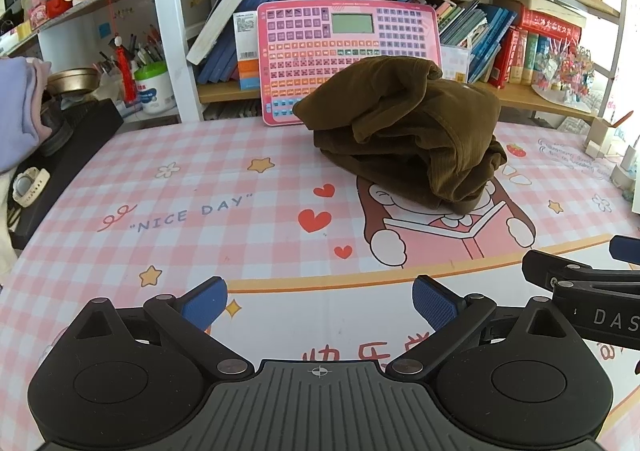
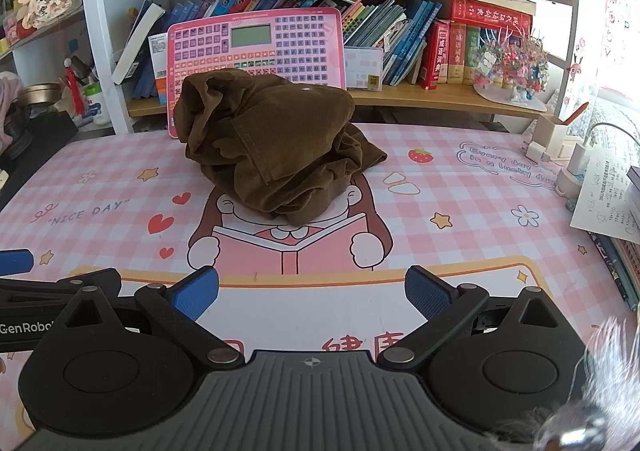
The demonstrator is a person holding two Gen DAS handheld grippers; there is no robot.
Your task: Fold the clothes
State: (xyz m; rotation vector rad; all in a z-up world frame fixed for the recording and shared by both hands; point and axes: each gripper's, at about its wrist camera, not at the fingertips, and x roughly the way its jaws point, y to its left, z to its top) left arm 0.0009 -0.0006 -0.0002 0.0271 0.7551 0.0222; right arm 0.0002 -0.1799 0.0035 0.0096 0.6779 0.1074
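Nearest, the left gripper (image 1: 319, 305) and right gripper (image 2: 312, 293) hover side by side over the pink checked tabletop (image 1: 168, 211), both spread wide and empty. Beyond them a crumpled brown corduroy garment (image 2: 276, 147) lies heaped mid-table, before a pink keyboard toy (image 2: 256, 47) propped against the bookshelf (image 2: 440, 95).

I see brown corduroy garment (image 1: 404, 131) (image 2: 272, 143), crumpled in bunched heap, unfolded, seam and hem ridges showing. Sits on pink checked table mat (image 1: 192, 187) (image 2: 460, 203), mid-width, toward far edge, over cartoon girl print's head.
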